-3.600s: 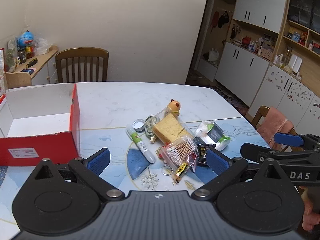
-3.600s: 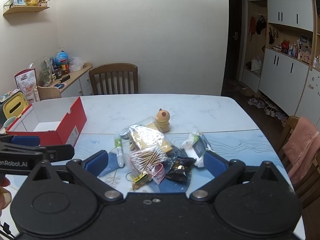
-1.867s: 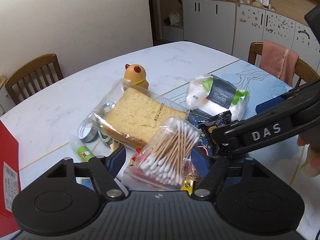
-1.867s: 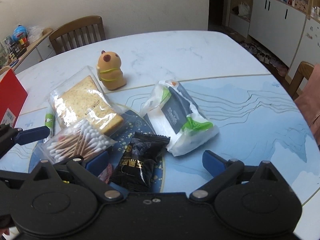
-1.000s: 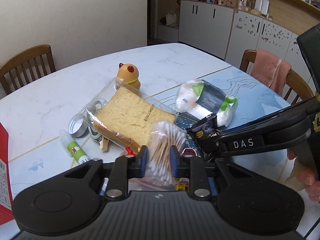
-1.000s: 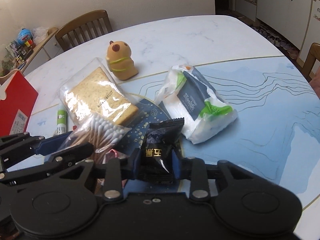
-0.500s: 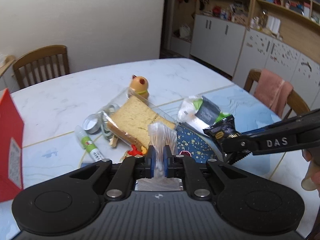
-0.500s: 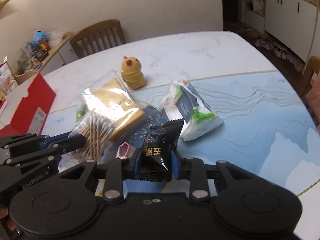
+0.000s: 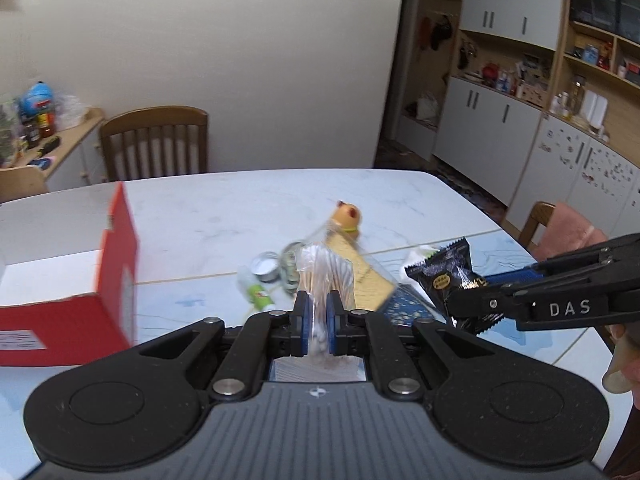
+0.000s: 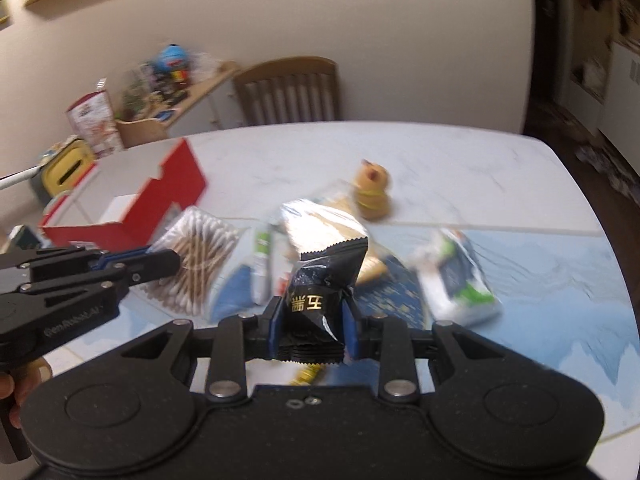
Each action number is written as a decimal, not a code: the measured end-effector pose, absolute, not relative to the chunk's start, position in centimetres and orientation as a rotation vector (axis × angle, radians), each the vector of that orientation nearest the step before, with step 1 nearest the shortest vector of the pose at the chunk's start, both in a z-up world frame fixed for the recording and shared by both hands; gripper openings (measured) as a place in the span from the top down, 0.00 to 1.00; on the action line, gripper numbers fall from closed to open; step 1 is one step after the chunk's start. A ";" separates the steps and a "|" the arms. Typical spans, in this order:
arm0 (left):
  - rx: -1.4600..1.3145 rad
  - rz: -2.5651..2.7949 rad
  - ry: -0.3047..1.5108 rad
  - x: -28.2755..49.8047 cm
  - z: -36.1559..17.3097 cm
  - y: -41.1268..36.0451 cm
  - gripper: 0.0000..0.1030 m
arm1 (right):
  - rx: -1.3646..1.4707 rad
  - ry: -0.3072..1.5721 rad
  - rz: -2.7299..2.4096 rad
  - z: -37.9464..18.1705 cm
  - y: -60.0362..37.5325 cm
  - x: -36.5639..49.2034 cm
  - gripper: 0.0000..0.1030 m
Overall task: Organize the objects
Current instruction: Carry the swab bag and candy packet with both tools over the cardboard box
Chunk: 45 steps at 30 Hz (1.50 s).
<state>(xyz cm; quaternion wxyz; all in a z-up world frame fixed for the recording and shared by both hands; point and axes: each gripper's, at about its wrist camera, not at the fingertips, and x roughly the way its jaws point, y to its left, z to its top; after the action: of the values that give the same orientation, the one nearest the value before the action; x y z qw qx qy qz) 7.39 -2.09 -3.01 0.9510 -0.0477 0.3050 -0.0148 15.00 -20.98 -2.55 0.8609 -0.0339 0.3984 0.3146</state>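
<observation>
Even indoor light, fisheye-bent edges, right wrist view heavily motion-blurred

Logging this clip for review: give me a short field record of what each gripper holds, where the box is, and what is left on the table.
left gripper: shut on cotton swab bag
right gripper: shut on black snack packet
red box: open, on table left of the pile
left on table: bread pack, capybara toy, tissue pack, glue stick
</observation>
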 end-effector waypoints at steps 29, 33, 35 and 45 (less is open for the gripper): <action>-0.080 0.155 0.621 6.9 0.2 23.1 0.93 | -0.292 0.763 0.876 0.1 6.0 15.6 0.71; -0.088 0.176 0.649 8.2 -0.8 26.5 0.93 | -0.312 0.792 0.879 -1.5 9.0 16.5 0.71; -0.090 0.185 0.670 9.1 -1.3 27.8 0.93 | -0.321 0.819 0.884 -2.3 10.4 17.0 0.71; -0.083 0.168 0.836 14.0 -5.9 31.1 0.93 | -0.399 0.919 0.861 -6.5 15.4 18.6 0.71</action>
<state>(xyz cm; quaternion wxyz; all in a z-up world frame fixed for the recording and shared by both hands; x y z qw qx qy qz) 14.01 31.14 -5.92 0.9097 -0.0404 0.4053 0.0813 18.64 15.38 -6.51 0.7895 -0.1854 0.4269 0.4000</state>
